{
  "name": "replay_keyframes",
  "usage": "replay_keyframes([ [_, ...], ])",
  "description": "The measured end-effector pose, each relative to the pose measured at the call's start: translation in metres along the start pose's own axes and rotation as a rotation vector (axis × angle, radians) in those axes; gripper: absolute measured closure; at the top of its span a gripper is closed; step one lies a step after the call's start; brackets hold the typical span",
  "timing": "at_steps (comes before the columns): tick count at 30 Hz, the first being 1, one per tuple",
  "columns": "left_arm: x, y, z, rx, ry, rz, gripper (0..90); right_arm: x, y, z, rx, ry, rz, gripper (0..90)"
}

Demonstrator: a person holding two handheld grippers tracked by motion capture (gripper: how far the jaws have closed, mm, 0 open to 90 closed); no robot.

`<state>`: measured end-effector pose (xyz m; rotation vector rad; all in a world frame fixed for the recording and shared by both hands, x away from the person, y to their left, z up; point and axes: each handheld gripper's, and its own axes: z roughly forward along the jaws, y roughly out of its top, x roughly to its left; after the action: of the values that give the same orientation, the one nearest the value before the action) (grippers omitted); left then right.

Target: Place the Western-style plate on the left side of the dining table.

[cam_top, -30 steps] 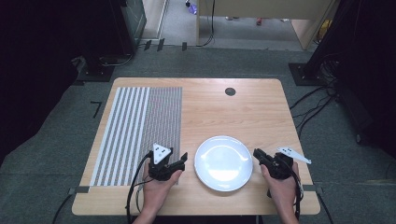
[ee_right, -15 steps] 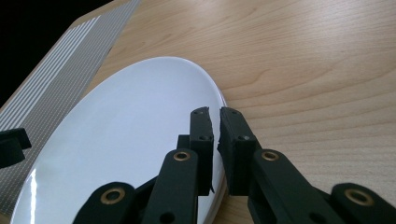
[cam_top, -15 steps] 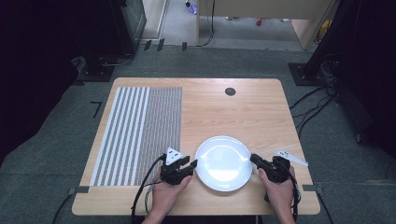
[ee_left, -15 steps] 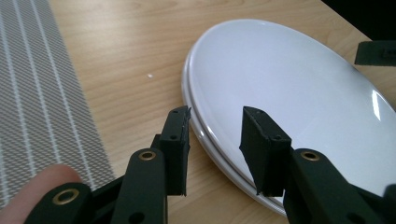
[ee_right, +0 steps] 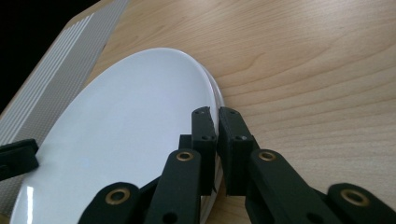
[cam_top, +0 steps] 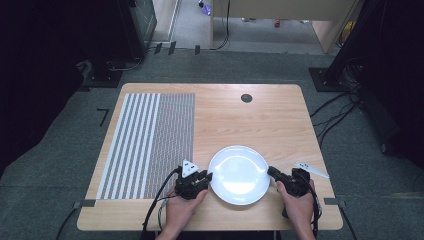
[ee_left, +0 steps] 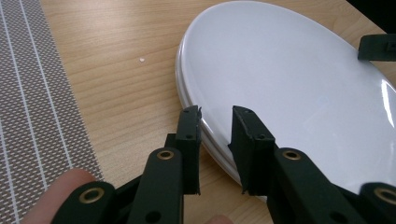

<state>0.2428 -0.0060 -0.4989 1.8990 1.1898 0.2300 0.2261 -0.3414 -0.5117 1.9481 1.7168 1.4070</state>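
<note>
Over the last second both hands have closed in on the white plate [cam_top: 238,174], which sits near the front edge of the wooden counter [cam_top: 260,120], just right of the striped placemat [cam_top: 150,140]. The left gripper [cam_top: 205,176] started off by the mat's corner and has swung in to the plate's left rim. The right gripper [cam_top: 271,171] has slid in from the right to meet the opposite rim. The plate itself hasn't budged. To me that reads as a two-handed lift being set up, with the grip only half made.

In the left gripper view, the left gripper [ee_left: 216,115] has its fingers [ee_left: 190,133] parted a moderate way, straddling the plate's edge [ee_left: 205,140]; one sits out over the wood, the other over the white face, and they aren't pinching yet. In the right gripper view, the right gripper [ee_right: 215,116] looks much narrower, its fingers [ee_right: 203,133] drawn almost together right at the rim [ee_right: 218,100]. Whether they truly clamp the rim I can't tell, since they hide the contact.

Both forearms come up from the near side, hands low and angled inward toward each other, the grippers lying nearly flat to the counter. From the rim there looks to be a second plate stacked underneath.
</note>
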Motion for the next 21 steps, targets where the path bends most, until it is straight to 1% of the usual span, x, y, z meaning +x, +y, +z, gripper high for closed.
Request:
replay_keyframes([
  [1,0.0004,-0.0001,-0.0001,-0.001,0.008,0.002,74.1,-0.0008,0.0007,-0.0002,0.004,0.014,0.015,88.0],
  [3,0.0018,0.0005,-0.0005,0.000,0.007,-0.006,74.2,-0.0018,0.0011,-0.0005,0.008,0.034,0.041,88.7],
  [5,0.0036,0.0011,-0.0005,0.006,-0.003,-0.018,74.2,-0.0026,0.0008,-0.0004,0.007,0.042,0.046,88.7],
  [9,0.0043,0.0011,0.0003,0.015,-0.007,-0.024,72.3,-0.0042,0.0004,0.0009,0.012,0.054,0.056,87.9],
  [12,0.0057,0.0011,0.0005,0.017,-0.003,-0.031,70.8,-0.0041,-0.0001,0.0018,0.012,0.063,0.058,87.9],
  [16,0.0060,0.0010,-0.0003,0.017,0.005,-0.036,70.7,-0.0018,-0.0009,0.0024,0.015,0.064,0.057,87.9],
  [19,0.0075,0.0011,-0.0017,0.009,-0.003,-0.050,72.6,-0.0020,-0.0014,0.0026,0.011,0.068,0.064,88.0],
  [21,0.0088,0.0021,-0.0041,-0.004,-0.018,-0.063,74.2,-0.0028,-0.0019,0.0025,0.008,0.073,0.075,88.1],
])
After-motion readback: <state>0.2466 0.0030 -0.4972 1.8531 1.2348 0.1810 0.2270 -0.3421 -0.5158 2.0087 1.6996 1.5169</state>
